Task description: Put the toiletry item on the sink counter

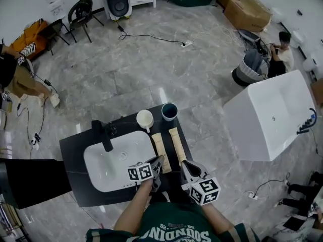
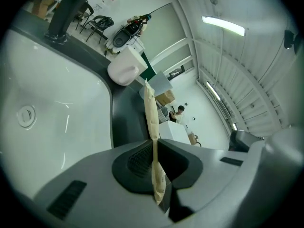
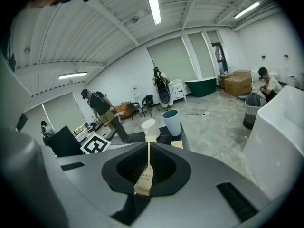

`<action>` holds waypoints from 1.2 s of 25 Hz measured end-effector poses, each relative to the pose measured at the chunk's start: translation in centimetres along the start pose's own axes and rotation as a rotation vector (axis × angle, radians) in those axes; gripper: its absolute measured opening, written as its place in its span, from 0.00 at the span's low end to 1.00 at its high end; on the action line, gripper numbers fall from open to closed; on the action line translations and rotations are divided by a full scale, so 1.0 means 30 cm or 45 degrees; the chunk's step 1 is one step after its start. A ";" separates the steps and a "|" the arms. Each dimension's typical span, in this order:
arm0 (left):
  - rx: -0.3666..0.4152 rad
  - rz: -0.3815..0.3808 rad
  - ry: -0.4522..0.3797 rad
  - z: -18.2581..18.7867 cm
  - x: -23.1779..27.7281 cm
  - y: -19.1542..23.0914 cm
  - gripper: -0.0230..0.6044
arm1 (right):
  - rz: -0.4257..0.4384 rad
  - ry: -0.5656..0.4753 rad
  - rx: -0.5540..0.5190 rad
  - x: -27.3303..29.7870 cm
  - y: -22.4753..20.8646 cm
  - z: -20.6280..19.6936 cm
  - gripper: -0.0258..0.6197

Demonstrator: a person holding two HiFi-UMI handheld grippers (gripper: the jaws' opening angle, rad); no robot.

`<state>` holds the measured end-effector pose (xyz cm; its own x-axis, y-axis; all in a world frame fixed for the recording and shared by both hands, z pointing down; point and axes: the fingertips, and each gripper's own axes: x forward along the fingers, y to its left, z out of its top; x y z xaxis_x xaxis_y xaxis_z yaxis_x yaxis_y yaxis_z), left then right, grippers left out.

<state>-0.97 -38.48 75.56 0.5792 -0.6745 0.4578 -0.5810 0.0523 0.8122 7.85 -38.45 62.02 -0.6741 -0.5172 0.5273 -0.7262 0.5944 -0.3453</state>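
**Twin pinch at the desk [image 1: 75, 150]**

The dark desk carries a white basin [image 1: 108, 168]. Just right of it stretch two tan packets. The left gripper [image 1: 157, 164] jaws pinch the left packet [image 1: 159, 146], and the right gripper [image 1: 185, 169] jaws pinch the right packet [image 1: 177, 144].

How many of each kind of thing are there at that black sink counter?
Cups: 2 (white cup, blue cup)
Paper toothbrush packets: 2 (left packet, right packet)
Faucet: 1
Total: 5
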 end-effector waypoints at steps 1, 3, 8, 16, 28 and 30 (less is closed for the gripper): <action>-0.013 0.009 0.003 -0.002 0.012 0.015 0.09 | -0.004 0.002 0.005 0.003 -0.008 0.000 0.11; -0.030 0.035 0.013 -0.010 0.032 0.046 0.09 | -0.011 0.007 0.013 0.005 -0.024 -0.002 0.11; -0.054 0.110 0.034 -0.029 0.061 0.115 0.09 | -0.021 0.023 0.017 0.015 -0.048 -0.012 0.11; -0.066 0.179 0.057 -0.045 0.093 0.155 0.10 | -0.024 0.033 0.042 0.025 -0.073 -0.017 0.11; 0.021 0.311 0.084 -0.049 0.089 0.148 0.14 | -0.010 0.038 0.060 0.008 -0.078 -0.037 0.11; 0.011 0.306 0.096 -0.048 0.086 0.137 0.20 | -0.016 0.035 0.054 0.001 -0.077 -0.036 0.11</action>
<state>-1.04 -38.94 80.61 0.4646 -0.5864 0.6635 -0.7122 0.1979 0.6736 9.67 -39.16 63.68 -0.6616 -0.5071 0.5524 -0.7399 0.5612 -0.3710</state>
